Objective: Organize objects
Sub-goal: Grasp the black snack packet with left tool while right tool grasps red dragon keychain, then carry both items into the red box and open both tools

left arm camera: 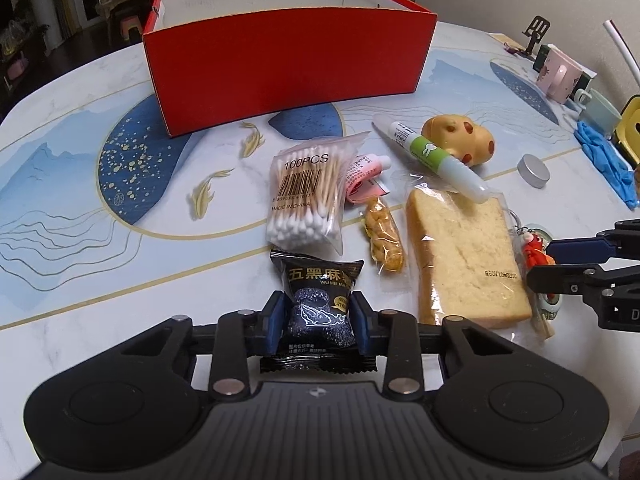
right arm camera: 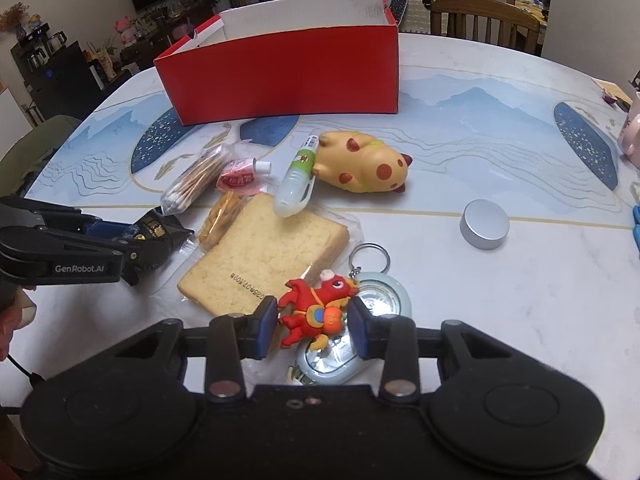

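My left gripper (left arm camera: 318,320) is shut on a black snack packet (left arm camera: 318,304) that lies on the table, its pads pressing both sides. My right gripper (right arm camera: 314,328) is shut on a red dragon keychain (right arm camera: 316,312), which lies over a pale green fob (right arm camera: 380,296) with a key ring. A red box (left arm camera: 288,60) with a white inside stands open at the back. Between it and the grippers lie a cotton swab bag (left arm camera: 304,196), a wrapped bread slice (left arm camera: 464,260), a white-green tube (left arm camera: 432,156), a yellow spotted toy (left arm camera: 460,136), a pink tube (left arm camera: 364,178) and a yellow snack packet (left arm camera: 384,236).
A silver round cap (right arm camera: 485,224) sits to the right of the pile. Mugs (left arm camera: 560,76) and blue gloves (left arm camera: 604,160) line the table's right edge. A wooden chair (right arm camera: 480,16) stands behind the table. The patterned tabletop (left arm camera: 80,184) is bare at the left.
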The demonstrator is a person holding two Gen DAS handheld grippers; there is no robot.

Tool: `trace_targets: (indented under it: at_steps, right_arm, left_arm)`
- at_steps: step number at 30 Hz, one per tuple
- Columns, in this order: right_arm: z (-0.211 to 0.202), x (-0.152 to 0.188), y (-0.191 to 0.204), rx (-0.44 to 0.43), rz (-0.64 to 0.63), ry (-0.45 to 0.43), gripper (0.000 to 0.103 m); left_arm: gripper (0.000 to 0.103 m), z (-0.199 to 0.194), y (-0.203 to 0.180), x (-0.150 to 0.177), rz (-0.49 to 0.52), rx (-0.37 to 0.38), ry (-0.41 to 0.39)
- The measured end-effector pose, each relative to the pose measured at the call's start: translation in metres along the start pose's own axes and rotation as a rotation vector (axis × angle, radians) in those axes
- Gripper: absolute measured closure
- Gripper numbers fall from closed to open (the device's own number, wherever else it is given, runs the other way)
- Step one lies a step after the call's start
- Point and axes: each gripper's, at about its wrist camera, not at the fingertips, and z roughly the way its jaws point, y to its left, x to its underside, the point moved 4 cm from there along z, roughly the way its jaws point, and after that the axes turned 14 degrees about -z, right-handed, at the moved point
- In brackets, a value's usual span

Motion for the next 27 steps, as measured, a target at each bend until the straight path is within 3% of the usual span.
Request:
trace_targets:
  at_steps: [12,17,27]
  right_arm:
    - [-0.037,-0.024,0.000,-0.026,0.001,-0.074,0.066]
    - [-0.055,-0.043,0.000,-0.021,-0.031,-0.113,0.066]
    - [-0.079,-0.095,-0.003,-0.055,-0.083,-0.176,0.066]
  left_arm:
    - [0.070,-0.035,0.003,-0.013,-0.057,0.031,-0.010]
    - [0.070,-0.053,-0.003,-0.024,-0.031,0.043,-0.038]
    - [0.070,-0.083,-0.016,-0.072,0.001,0.061,-0.110]
